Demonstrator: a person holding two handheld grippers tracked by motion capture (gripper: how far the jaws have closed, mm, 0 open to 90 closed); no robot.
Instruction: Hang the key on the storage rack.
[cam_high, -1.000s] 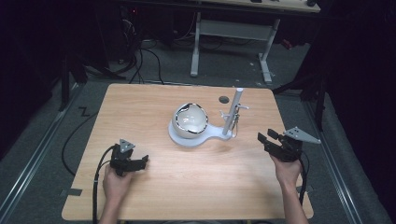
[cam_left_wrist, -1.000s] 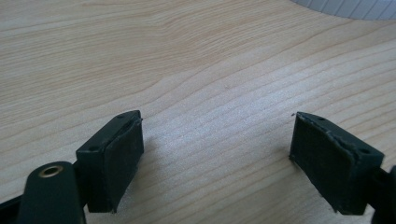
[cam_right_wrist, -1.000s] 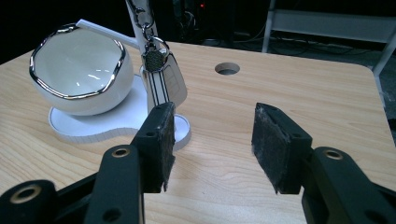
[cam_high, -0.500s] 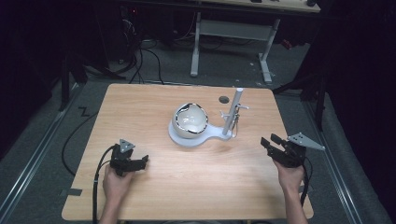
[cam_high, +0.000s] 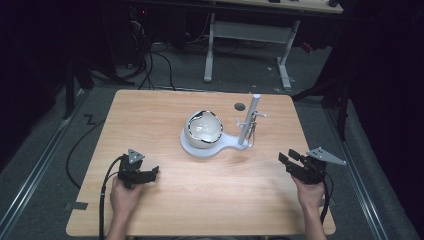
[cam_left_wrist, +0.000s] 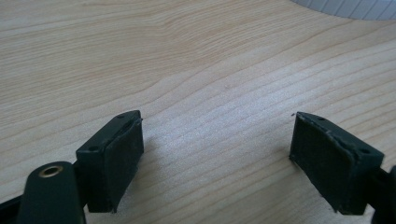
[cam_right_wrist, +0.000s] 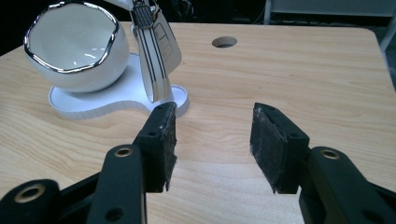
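A white bowl (cam_high: 204, 129) with a chrome rim sits tilted on a flat white stand (cam_high: 194, 148) at the table's centre. On the stand's right end rises a white post (cam_high: 248, 120), and a key fob (cam_right_wrist: 156, 56) hangs from it. My left gripper (cam_high: 151, 173) rests open at the near left, above bare wood (cam_left_wrist: 217, 140), with the stand's edge (cam_left_wrist: 345, 7) far ahead. At the near right, my right gripper (cam_high: 287, 156) is open and empty (cam_right_wrist: 212, 126), pointing at the stand and fob from a short distance.
The wooden table (cam_high: 150, 115) has a round hole (cam_high: 240, 106) behind the post. Cables trail from both grippers off the near edge. A desk frame and loose cables stand on the dark floor beyond the far edge.
My right gripper has drawn back slightly toward the near edge, still open. The left gripper and the stand have not moved.
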